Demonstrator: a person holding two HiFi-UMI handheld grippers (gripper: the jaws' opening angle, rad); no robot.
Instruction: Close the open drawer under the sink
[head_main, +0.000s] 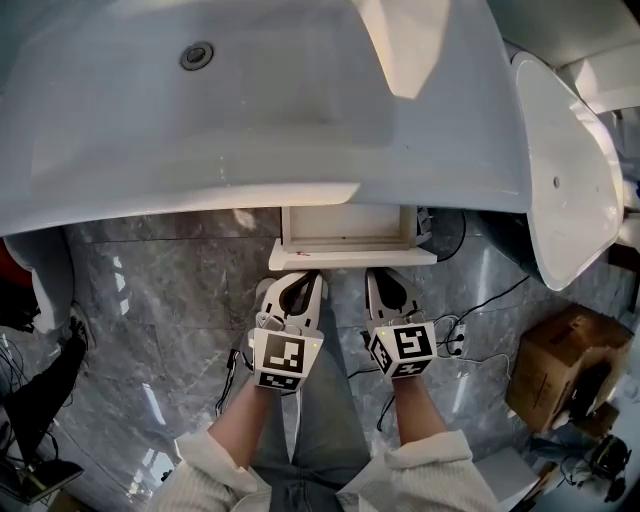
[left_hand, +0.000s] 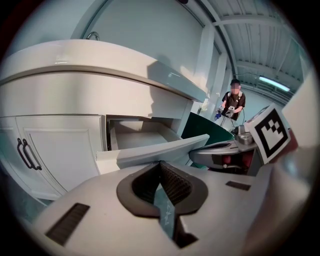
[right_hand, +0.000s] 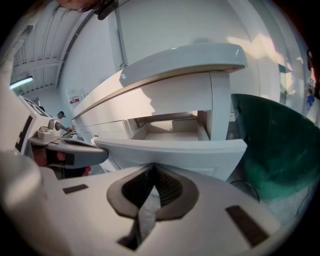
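Drawer (head_main: 348, 240) sits pulled out under the sink (head_main: 200, 185), with its front panel facing the person. Left gripper (head_main: 296, 280): jaws pressed together, nothing between them. Right gripper (head_main: 388, 274): same, closed and empty. Both tips are right at the drawer front, side by side (actual contact unclear). Cabinet door (left_hand: 55, 150) left of the drawer is shut.

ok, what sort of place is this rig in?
Probably a bathroom mock-up in a workshop or lab hall: a white sink over an open drawer, marbled floor tiles, yet a cardboard box and loose cables lie about.
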